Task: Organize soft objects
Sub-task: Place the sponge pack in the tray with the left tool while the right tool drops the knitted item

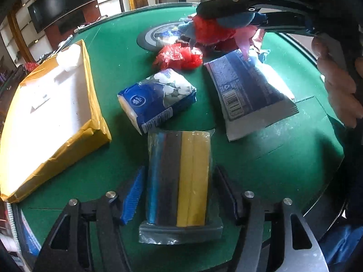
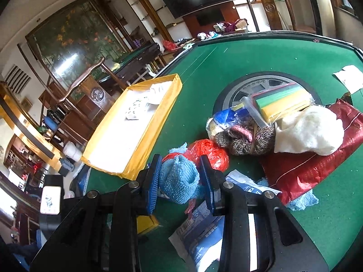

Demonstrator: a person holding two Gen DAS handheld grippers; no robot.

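Observation:
In the left wrist view, a plastic-wrapped pack of blue, grey and yellow cloths lies on the green table between the fingers of my left gripper. The jaws straddle the pack and stand open, with no clear press on it. My right gripper is shut on a light blue knitted cloth, held above the table. The left wrist view shows that right gripper at the top right with the blue cloth and red stuff hanging at it. A yellow tray with a white lining sits at the left.
A blue tissue pack, a blue-white pouch and red plastic mesh lie mid-table. Right wrist view: yellow tray, brown knit bundle, white fluff, red woven bag, sponge pack. A person's hand is at the right.

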